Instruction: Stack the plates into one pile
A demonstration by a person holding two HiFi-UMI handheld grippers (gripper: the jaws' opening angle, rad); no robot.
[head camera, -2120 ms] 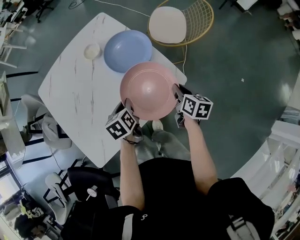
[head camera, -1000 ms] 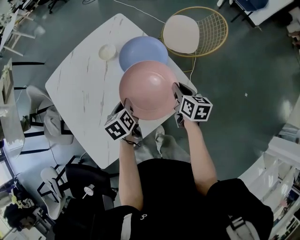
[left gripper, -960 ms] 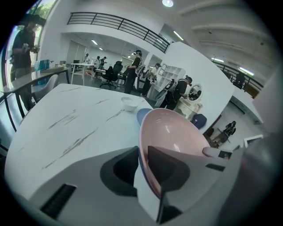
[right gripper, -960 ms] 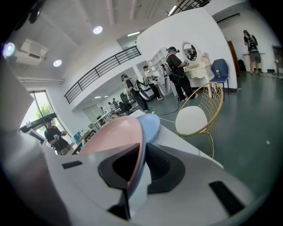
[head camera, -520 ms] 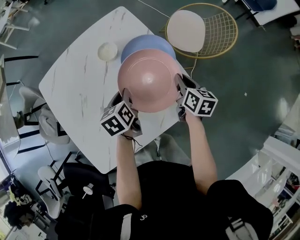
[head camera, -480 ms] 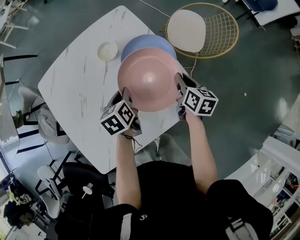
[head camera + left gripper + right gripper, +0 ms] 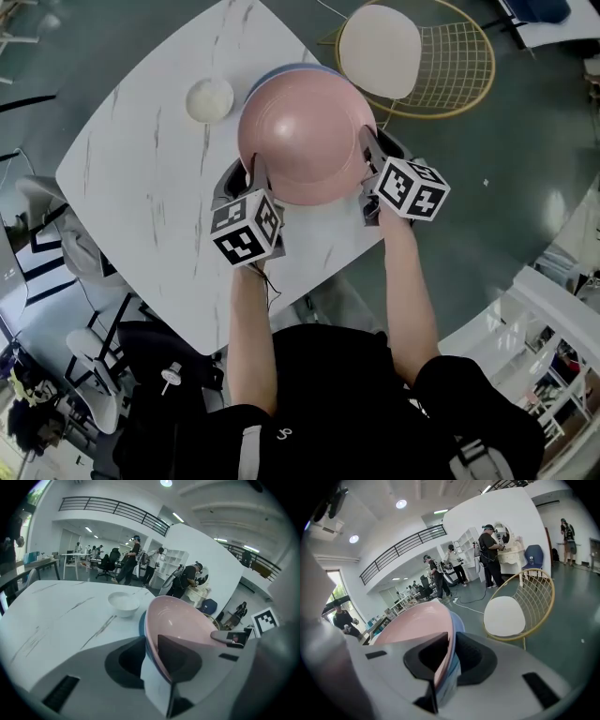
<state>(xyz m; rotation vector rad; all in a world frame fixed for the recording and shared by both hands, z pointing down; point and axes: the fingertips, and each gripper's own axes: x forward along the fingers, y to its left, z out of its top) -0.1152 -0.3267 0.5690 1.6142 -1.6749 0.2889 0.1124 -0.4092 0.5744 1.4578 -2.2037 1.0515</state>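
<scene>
**Holding the pink plate by 2 opposite edges, right over the blue plate**

At the far left of the white marble table stands 1 small white bowl. It is near the plates but apart from them and clear of both tongs.

Next comes the left gripper, with its marker cube toward the person. Its jaws are opening, and the near-left rim of the pink plate stands between them. The left gripper view shows no gap between the pads and the rim.

The pink plate sits in the middle, bowl side up. It covers almost all of the blue plate, which shows only as a thin crescent at the far-left edge. Both gripper views show the 2 rims nested close together. Whether the pink plate bears its full weight on the blue one cannot be told.

The right gripper is clamped on the plate's right rim, 1 jaw inside the dish and 1 beneath. Its marker cube hangs out past the table's edge.

Farthest right, just beyond the table's far corner, stands a gold wire chair with a white seat. It is close to the plates but touches neither them nor the tongs.
</scene>
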